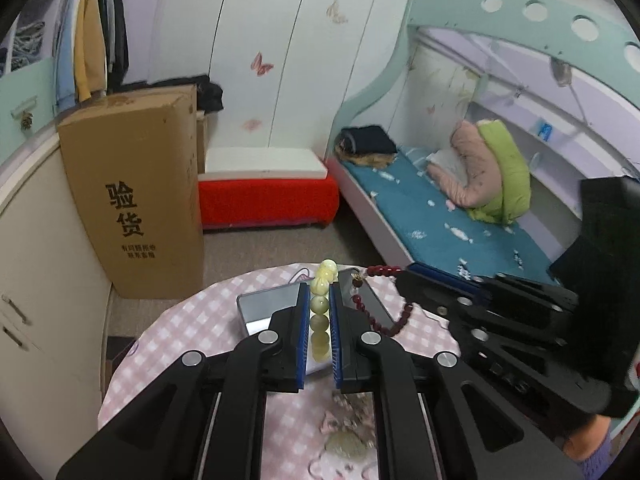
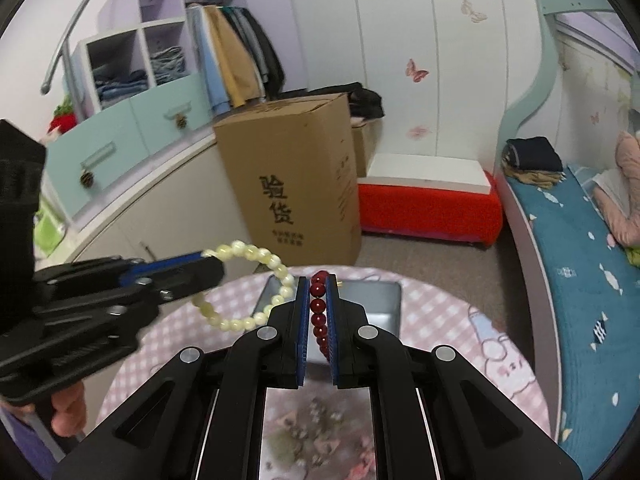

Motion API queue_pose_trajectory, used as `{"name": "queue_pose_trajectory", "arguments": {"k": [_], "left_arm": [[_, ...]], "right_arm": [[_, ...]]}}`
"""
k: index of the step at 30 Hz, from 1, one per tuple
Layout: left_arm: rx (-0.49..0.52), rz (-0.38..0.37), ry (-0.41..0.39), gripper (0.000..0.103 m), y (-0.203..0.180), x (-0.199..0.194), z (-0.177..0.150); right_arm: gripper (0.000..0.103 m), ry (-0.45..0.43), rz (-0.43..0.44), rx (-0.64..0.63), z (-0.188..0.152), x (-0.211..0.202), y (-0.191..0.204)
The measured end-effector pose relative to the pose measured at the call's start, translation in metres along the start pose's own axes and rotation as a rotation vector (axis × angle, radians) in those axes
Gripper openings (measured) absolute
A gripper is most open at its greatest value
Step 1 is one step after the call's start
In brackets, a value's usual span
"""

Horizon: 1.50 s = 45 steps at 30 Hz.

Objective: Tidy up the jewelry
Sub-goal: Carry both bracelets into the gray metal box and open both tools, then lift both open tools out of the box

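My left gripper [image 1: 320, 292] is shut on a pale yellow-green bead bracelet [image 1: 321, 320] and holds it above a grey metal tin [image 1: 260, 304] on the pink checked table. The bracelet hangs as a loop in the right wrist view [image 2: 248, 280], held by the left gripper [image 2: 208, 258]. My right gripper [image 2: 319, 292] is shut on a dark red bead bracelet [image 2: 319, 312], above the same tin [image 2: 376, 304]. In the left wrist view the right gripper [image 1: 404, 274] holds the red bracelet [image 1: 384, 320] over the tin's right side.
The round table [image 1: 180, 344] has a pink checked cloth. More jewelry [image 1: 348, 440] lies near its front edge. A tall cardboard box [image 1: 132, 196] stands beyond the table at left, a red bench [image 1: 264, 200] behind, and a bed [image 1: 460, 220] at right.
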<state>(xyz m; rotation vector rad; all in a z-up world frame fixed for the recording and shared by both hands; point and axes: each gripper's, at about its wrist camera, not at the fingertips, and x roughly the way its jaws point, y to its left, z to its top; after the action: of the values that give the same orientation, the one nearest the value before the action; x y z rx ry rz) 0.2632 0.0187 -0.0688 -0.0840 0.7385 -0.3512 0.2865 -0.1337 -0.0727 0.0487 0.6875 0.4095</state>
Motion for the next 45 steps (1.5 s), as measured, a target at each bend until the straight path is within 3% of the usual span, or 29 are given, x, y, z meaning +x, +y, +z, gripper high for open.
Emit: {"name": "queue_pose_trajectory", "arguments": {"k": [5, 9, 21, 22, 23, 26, 28, 32, 42, 43, 45], "left_arm": [[-0.026, 0.008, 0.102, 0.008, 0.009, 0.049, 0.004], [-0.031, 0.017, 0.181, 0.008, 0.015, 0.082, -0.011], [-0.025, 0.058, 0.239, 0.009, 0.018, 0.101, -0.03], [-0.028, 0.06, 0.239, 0.013, 0.019, 0.101, -0.03], [-0.032, 0.062, 0.238, 0.024, 0.018, 0.101, -0.03], [-0.033, 0.077, 0.206, 0.048, 0.019, 0.094, -0.028], [-0.022, 0.102, 0.19, 0.05, 0.017, 0.088, -0.027], [-0.034, 0.08, 0.138, 0.055, 0.013, 0.065, -0.025], [0.013, 0.163, -0.082, 0.072, -0.014, -0.025, -0.046], [0.016, 0.177, -0.096, 0.073, -0.016, -0.03, -0.05], [0.018, 0.209, -0.118, 0.079, -0.02, -0.04, -0.059]], "right_arm": [[0.009, 0.046, 0.004, 0.044, -0.004, 0.034, -0.012], [0.009, 0.101, 0.007, 0.068, -0.018, 0.061, -0.019], [0.009, 0.152, -0.002, 0.108, -0.047, 0.084, -0.034], [0.009, 0.151, 0.002, 0.112, -0.049, 0.083, -0.034], [0.009, 0.149, 0.004, 0.114, -0.049, 0.082, -0.034], [0.011, 0.134, 0.009, 0.125, -0.051, 0.073, -0.037], [0.011, 0.123, -0.001, 0.124, -0.052, 0.066, -0.037], [0.011, 0.093, -0.013, 0.121, -0.053, 0.044, -0.039], [0.011, -0.012, -0.082, 0.101, -0.063, -0.032, -0.036], [0.013, -0.016, -0.095, 0.098, -0.066, -0.038, -0.036], [0.033, -0.029, -0.117, 0.097, -0.074, -0.049, -0.036]]}}
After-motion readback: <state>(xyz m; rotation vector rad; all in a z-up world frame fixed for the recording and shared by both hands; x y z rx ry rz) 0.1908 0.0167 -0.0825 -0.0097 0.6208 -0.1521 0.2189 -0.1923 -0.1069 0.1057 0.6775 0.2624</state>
